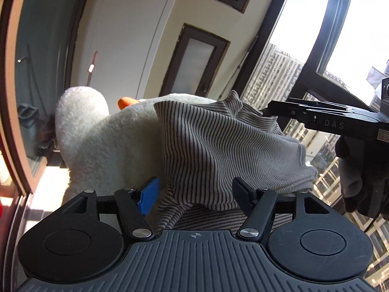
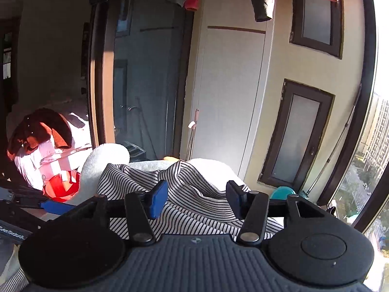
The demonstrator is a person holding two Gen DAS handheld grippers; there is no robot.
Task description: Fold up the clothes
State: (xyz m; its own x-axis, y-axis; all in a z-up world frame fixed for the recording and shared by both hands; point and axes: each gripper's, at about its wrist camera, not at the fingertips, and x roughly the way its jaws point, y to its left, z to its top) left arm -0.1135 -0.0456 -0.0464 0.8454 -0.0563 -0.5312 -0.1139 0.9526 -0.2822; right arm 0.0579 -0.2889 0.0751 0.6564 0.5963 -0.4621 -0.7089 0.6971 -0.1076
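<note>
The striped shirt (image 1: 218,146), soft and limp, drapes over the plush toy (image 1: 109,141); both grippers (image 1: 194,194) (image 2: 197,202) gape released; its edges suit gripping.

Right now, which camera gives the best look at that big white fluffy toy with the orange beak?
The left wrist view: the white plush toy shows its rounded head, body and orange beak beside the striped garment. In the right wrist view the garment covers most of the toy.

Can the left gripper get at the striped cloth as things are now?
Probably yes. The left gripper is open and the striped cloth already lies between its fingers, draped over the white plush toy. Nothing stands between them; the right gripper is off at the cloth's far edge.
</note>
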